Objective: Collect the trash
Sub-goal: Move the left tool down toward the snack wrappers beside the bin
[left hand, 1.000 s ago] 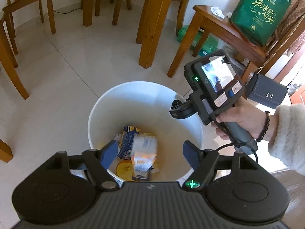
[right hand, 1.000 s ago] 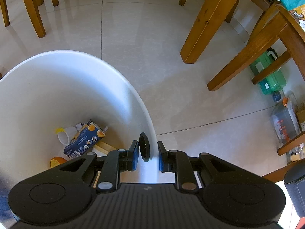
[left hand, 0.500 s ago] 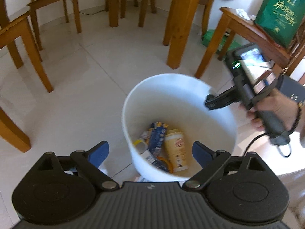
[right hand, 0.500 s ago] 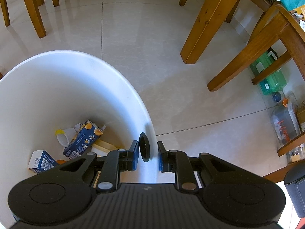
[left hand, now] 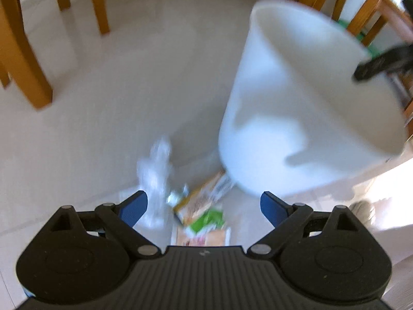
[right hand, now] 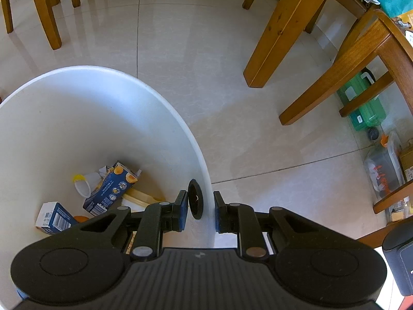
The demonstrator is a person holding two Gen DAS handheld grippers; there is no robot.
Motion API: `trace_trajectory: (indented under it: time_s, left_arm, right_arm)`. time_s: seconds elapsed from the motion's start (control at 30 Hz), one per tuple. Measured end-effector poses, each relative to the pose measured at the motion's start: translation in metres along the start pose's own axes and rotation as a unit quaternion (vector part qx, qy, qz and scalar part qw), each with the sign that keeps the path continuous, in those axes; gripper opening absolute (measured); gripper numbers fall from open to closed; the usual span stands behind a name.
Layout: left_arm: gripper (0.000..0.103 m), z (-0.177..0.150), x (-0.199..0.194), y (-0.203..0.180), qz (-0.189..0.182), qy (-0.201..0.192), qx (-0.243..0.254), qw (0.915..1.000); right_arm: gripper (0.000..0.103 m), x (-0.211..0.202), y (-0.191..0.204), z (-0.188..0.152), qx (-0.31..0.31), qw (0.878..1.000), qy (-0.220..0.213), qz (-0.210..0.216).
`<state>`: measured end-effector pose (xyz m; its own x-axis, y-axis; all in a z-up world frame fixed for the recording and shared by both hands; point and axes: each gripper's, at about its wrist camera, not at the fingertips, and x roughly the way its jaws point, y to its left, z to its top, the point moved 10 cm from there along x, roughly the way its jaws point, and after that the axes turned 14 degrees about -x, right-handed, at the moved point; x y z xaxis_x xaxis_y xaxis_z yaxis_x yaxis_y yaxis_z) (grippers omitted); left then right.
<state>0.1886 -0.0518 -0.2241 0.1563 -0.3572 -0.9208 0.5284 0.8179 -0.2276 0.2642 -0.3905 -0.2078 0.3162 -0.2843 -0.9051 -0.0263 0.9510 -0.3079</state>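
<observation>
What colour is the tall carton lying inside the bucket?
Dark blue with orange fruit pictures; the carton shows best in the right wrist view.

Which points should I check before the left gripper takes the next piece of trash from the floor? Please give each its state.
1. Left gripper open and empty: ok.
2. Trash under it: crumpled clear plastic and flat packets lie on the floor beside the bin: ok.
3. Which piece sits between the fingers: cannot tell, picture blurred.
4. Right gripper clamped on the white bin rim: ok.
5. Room inside the bin above the blue carton: ok.
</observation>
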Motion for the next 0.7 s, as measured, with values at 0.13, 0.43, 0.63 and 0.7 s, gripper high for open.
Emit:
trace_trajectory:
  time_s: [0.13,0.43,0.63,0.7]
  left_arm:
    - [0.094,-0.03,0.033,0.012,0.017,0.029,-0.013,0.9994]
    - [0.094,-0.086,0.095,0.014,0.028,0.045,0.001,0.9986]
    - [0.094,-0.105,0.116,0.011,0.05,0.025,0.006,0.9984]
    - [0.094,-0.107,0.119,0.009,0.049,0.015,0.007,0.9987]
  right_arm:
    - [0.023,0.001,-0.001,-0.001,0.0,1.0,0.001,0.0]
    - [0.024,0.001,0.001,-0.001,-0.004,1.0,0.0,-0.006]
    - [0.024,0.002,0.002,-0.002,-0.005,1.0,0.0,-0.006]
    - [0.024,0.002,0.002,-0.002,-0.005,1.0,0.0,-0.006]
